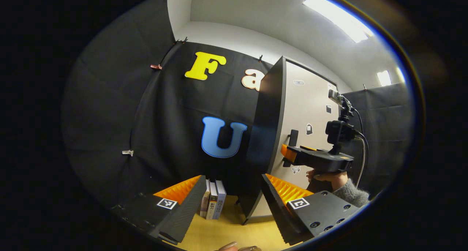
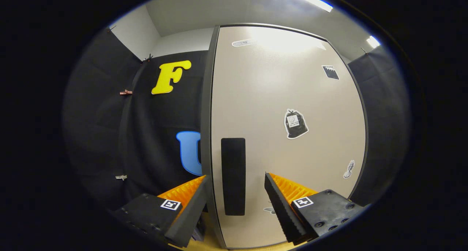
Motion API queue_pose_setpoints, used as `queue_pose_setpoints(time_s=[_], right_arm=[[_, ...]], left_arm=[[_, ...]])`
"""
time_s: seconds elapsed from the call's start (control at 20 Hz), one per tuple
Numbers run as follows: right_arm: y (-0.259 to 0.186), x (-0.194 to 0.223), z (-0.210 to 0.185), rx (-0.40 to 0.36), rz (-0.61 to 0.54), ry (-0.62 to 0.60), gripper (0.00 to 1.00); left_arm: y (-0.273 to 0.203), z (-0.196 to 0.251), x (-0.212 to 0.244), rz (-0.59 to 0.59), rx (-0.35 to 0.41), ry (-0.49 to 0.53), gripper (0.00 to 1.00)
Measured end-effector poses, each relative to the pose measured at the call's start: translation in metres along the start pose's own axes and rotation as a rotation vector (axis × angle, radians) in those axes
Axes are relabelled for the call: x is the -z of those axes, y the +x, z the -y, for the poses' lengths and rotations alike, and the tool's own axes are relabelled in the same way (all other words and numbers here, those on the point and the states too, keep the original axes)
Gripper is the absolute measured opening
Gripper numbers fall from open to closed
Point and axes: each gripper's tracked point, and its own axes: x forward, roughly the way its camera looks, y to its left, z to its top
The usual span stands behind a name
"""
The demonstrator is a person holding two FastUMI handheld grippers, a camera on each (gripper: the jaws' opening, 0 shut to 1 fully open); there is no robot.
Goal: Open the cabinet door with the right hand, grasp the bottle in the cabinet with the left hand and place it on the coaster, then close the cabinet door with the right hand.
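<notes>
Approaching the shut cabinet door (image 2: 289, 134): right gripper (image 2: 234, 203) jaws wide apart, empty, straddling the dark vertical handle (image 2: 233, 176). Door looks a stiff, light panel; grip the handle mid-length. Left gripper (image 1: 230, 203) jaws open, empty, above the table (image 1: 234, 232).

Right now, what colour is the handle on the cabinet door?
Black. The handle shows best in the right gripper view, on the beige cabinet door.

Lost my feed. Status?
Right claw open, lined up on door handle. Left claw open, idle. Cabinet door closed, nothing blocking it.
</notes>
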Motion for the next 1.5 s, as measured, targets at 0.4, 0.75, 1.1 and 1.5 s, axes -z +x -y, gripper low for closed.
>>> queue_pose_setpoints(time_s=[0.4, 0.75, 1.1, 1.5], right_arm=[[0.013, 0.016, -0.001, 0.034, -0.057, -0.003, 0.31], [-0.02, 0.012, -0.002, -0.077, -0.112, -0.012, 0.24], [-0.083, -0.001, 0.018, -0.157, -0.143, -0.028, 0.24], [-0.145, -0.018, 0.062, -0.154, -0.157, -0.058, 0.24]], left_arm=[[-0.009, -0.016, 0.004, -0.024, -0.037, 0.019, 0.94], [-0.015, -0.011, -0.004, -0.01, -0.035, 0.043, 0.94], [-0.031, 0.021, -0.008, -0.004, 0.015, 0.05, 0.94], [-0.046, 0.089, -0.011, 0.012, 0.125, 0.076, 0.95]])
